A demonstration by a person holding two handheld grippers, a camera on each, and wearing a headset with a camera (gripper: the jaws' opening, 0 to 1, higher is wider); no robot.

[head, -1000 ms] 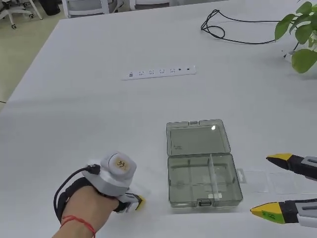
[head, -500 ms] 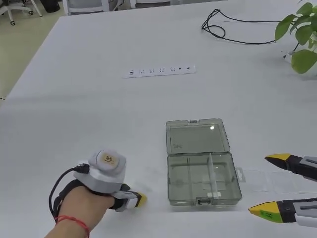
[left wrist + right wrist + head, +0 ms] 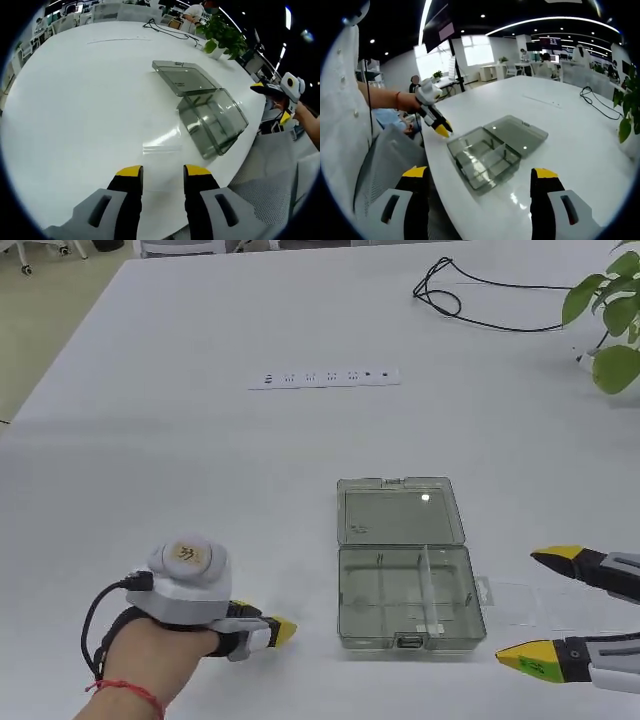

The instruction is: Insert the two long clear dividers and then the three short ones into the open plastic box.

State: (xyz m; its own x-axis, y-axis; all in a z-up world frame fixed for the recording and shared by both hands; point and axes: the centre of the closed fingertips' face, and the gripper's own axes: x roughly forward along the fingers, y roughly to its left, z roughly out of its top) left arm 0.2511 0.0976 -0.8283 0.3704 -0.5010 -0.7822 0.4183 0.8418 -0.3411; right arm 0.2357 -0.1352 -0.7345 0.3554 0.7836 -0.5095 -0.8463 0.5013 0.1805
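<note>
Smoky, see-through glossy plastic for the box [image 3: 405,585] at lower centre; clear, smooth plastic for the dividers [image 3: 515,603] at lower right; smooth, faintly shiny white table [image 3: 200,460].

Table [image 3: 180,470]: white, wide.
Ceiling [image 3: 470,11]: dark, with strip lights [image 3: 555,18].
Windows [image 3: 479,50]: bright, far wall.
Floor [image 3: 45,300]: pale, possibly carpet.

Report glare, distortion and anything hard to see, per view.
Head view: even light, a glare spot on the box lid, clear dividers nearly lost against the table. Left gripper view: fisheye curves the table; a divider shows faintly. Right gripper view: lights reflect off the table beside the box.
</note>
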